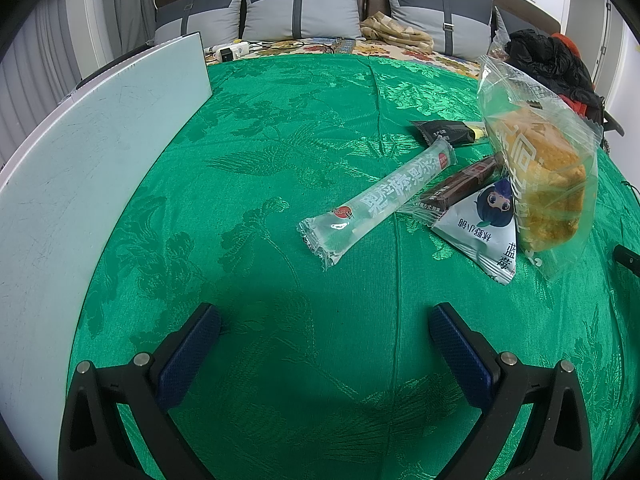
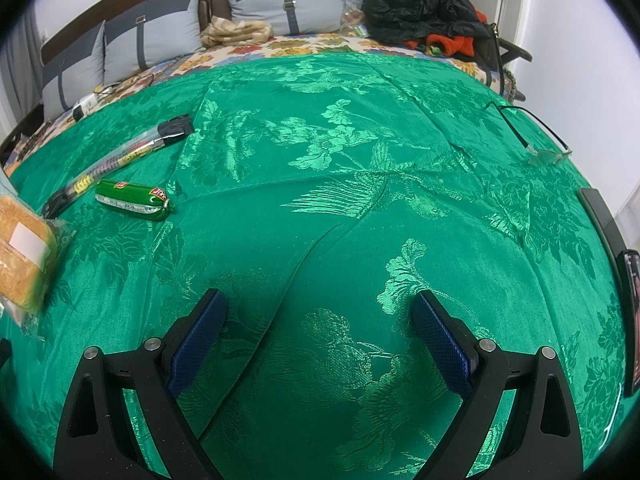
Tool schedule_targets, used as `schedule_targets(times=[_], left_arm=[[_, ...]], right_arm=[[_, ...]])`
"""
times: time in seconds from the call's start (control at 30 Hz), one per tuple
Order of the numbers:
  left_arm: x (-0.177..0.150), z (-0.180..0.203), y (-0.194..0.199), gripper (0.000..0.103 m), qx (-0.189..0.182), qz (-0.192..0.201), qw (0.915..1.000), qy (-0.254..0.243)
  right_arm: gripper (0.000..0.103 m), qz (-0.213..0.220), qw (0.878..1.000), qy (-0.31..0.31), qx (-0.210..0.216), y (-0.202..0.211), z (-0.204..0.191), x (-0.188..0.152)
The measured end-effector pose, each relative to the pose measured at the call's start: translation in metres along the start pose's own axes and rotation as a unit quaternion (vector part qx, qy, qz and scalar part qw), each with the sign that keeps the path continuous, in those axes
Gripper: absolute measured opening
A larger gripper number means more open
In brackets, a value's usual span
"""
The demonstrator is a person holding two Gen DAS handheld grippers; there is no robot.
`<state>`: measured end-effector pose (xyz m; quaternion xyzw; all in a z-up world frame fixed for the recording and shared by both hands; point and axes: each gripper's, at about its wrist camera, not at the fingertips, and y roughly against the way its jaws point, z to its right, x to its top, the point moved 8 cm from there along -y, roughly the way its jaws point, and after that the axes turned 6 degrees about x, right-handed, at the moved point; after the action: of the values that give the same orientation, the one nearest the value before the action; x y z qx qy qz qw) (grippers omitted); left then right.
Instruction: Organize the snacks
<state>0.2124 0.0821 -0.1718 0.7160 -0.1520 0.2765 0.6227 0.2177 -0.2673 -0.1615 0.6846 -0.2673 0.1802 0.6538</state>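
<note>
Left wrist view: both grippers' fingers spread, empty above green cloth, snacks beyond.

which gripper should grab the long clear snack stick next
Left. The open left hand-held gripper faces the long clear snack stick directly; the right hand-held gripper faces only bare green cloth.

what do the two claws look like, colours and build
Both match: the left claw and right claw have black angular plastic fingers with triangular cut-outs, silver round pins at the joints, and dark blue textured pads inside. No cables, markings or sleeves show.
</note>
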Motion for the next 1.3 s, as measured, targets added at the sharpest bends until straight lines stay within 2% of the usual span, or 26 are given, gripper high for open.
schedule_targets(times=[0.17,0.27,0.33,0.4,0.47,0.5,0.57,0.6,0.67,0.7,0.77,0.8,0.83,1.03,1.07,1.1,1.17,1.23,1.3], left_arm=[[-0.003,-0.001,-0.001,0.103,-0.005,-0.010,0.9999,-0.008],[-0.009,-0.002,0.008,0.103,-0.034,-0.036,0.9985,-0.024],[-0.001,-0.002,0.020,0.103,-0.049,-0.016,0.9981,-0.033],[0.014,0.000,0.023,0.103,-0.040,0.002,0.9973,-0.062],[0.032,0.002,0.012,0.100,-0.008,0.000,0.9942,-0.107],[0.040,0.004,0.002,0.092,0.001,-0.013,0.9922,-0.124],[0.050,0.011,-0.020,0.081,-0.009,-0.054,0.9875,-0.147],[0.053,0.016,-0.027,0.079,-0.015,-0.065,0.9850,-0.159],[0.063,0.027,-0.032,0.074,-0.023,-0.052,0.9825,-0.177],[0.066,0.029,-0.032,0.053,-0.030,-0.049,0.9828,-0.175],[0.065,0.036,-0.030,0.027,-0.075,-0.062,0.9830,-0.156],[0.061,0.037,-0.026,0.020,-0.064,-0.059,0.9837,-0.157],[0.056,0.037,-0.023,0.018,-0.062,-0.057,0.9833,-0.161],[-0.002,0.012,0.017,0.021,-0.063,-0.073,0.9864,-0.133],[-0.006,0.009,0.021,0.030,-0.061,-0.076,0.9863,-0.134],[-0.009,0.005,0.022,0.052,-0.060,-0.079,0.9861,-0.134],[-0.002,0.003,0.022,0.077,-0.052,-0.068,0.9883,-0.126],[0.004,0.008,0.020,0.078,-0.040,-0.055,0.9901,-0.123],[0.006,0.013,0.012,0.077,-0.036,-0.062,0.9903,-0.119]], right_arm=[[0.096,0.000,1.000,0.000,0.000,0.000,0.000,0.000],[0.096,0.000,1.000,0.000,0.000,0.000,0.000,0.000],[0.096,0.000,1.000,0.000,0.000,0.000,0.000,0.000],[0.096,0.000,1.000,0.000,0.000,0.000,0.000,0.000],[0.096,0.000,1.000,0.000,0.000,0.000,0.000,0.000],[0.096,0.000,1.000,0.000,0.000,0.000,0.000,0.000],[0.096,0.000,1.000,0.000,0.000,0.000,0.000,0.000],[0.096,0.000,1.000,0.000,0.000,0.000,0.000,0.000],[0.096,0.000,1.000,0.000,0.000,0.000,0.000,0.000],[0.096,0.000,1.000,0.000,0.000,0.000,0.000,0.000],[0.096,0.000,1.000,0.000,0.000,0.001,0.000,0.000],[0.096,0.000,1.000,0.000,0.000,0.001,0.000,0.000],[0.096,0.000,1.000,0.000,0.001,0.000,0.000,0.000],[0.096,0.000,1.000,0.000,0.001,0.001,0.000,0.000],[0.096,0.000,1.000,0.000,0.001,0.001,0.000,0.000],[0.096,0.000,1.000,0.000,0.001,0.001,0.000,0.000],[0.096,0.000,1.000,0.000,0.001,0.001,0.000,0.000],[0.096,0.000,1.000,0.000,0.001,0.001,0.000,0.000],[0.096,0.000,1.000,0.000,0.001,0.001,0.000,0.000]])
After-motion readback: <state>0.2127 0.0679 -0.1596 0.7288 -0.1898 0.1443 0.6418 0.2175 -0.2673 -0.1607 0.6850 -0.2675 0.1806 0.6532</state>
